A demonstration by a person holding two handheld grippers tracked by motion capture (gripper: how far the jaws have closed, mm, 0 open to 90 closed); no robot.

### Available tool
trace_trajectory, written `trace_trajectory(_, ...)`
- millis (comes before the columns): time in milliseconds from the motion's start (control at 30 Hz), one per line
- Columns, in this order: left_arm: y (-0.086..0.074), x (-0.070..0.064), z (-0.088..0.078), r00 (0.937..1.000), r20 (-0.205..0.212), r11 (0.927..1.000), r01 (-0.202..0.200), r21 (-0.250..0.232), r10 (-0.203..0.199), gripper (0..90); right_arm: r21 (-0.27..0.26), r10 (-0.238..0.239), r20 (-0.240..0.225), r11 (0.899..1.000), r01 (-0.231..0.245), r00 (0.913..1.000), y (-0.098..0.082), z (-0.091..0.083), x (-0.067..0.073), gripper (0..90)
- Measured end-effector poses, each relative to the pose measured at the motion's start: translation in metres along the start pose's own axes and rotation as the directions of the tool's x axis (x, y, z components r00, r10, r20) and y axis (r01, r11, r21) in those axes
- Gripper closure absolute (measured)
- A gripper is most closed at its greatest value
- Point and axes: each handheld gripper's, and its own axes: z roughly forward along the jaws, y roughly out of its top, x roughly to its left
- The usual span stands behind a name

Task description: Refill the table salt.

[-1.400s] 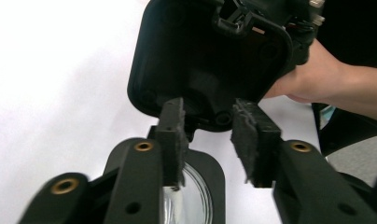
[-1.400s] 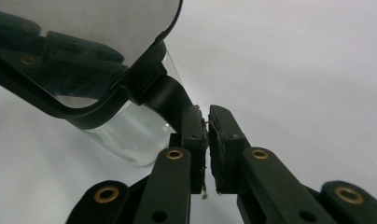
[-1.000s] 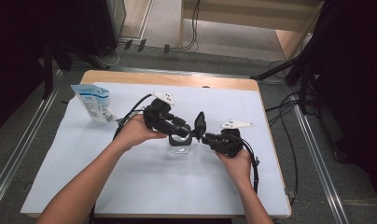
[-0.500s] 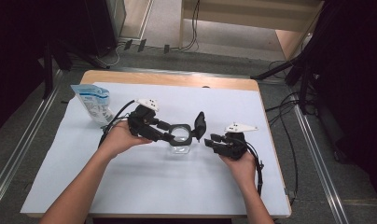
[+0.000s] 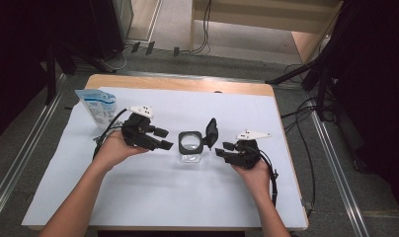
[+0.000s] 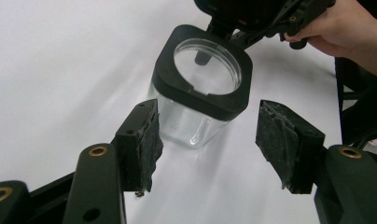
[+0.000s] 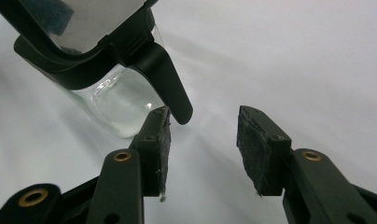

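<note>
Surface, high view: white sheet [image 5: 153, 197] over a wooden table [image 5: 178, 83], dark floor and cables around.
Jar: clear glass jar [image 5: 190, 146] with black square rim at mid-table, its hinged lid [image 5: 210, 132] raised on the right.
Left gripper [image 5: 160, 143]: just left of the jar, jaws apart, empty.
Right gripper [image 5: 222, 149]: just right of the jar, released; its jaws have just been opening, nothing between them.
Far left: blue-white pouch [image 5: 98, 105], well apart.
Open room: bare sheet along the near edge.
Left gripper view: jar [image 6: 203, 88] beyond the spread pads [image 6: 147, 140], untouched.
Right gripper view: lid latch [image 7: 168, 84] hangs just beyond the left pad [image 7: 156, 140].
</note>
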Motion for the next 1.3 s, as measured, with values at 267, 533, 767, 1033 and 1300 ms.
trace_trajectory(267,-0.012,0.005,-0.016,0.9995,-0.026,0.9998,0.017,-0.012,-0.017,39.3,0.009,-0.003,0.002,1.0,0.003,1.0,0.001,0.002,-0.002,55.0)
trace_trajectory(533,-0.023,0.012,-0.037,0.9967,-0.066,0.9982,0.045,-0.039,-0.048,39.7,-0.004,-0.011,-0.005,1.0,0.011,0.9999,0.003,0.004,-0.003,55.0)
trace_trajectory(767,-0.03,0.017,-0.053,0.9915,-0.111,0.9967,0.063,-0.051,-0.068,40.1,-0.002,-0.004,-0.011,1.0,0.004,0.9999,0.003,0.005,-0.004,55.0)
trace_trajectory(1033,-0.041,0.024,-0.074,0.9809,-0.166,0.9932,0.091,-0.073,-0.102,40.3,-0.002,0.001,-0.011,1.0,-0.001,0.9999,0.007,0.005,-0.007,55.0)
trace_trajectory(1300,-0.055,0.029,-0.104,0.9629,-0.219,0.9828,0.131,-0.13,-0.158,40.2,0.004,-0.001,-0.022,1.0,0.002,0.9998,0.013,0.01,-0.008,55.0)
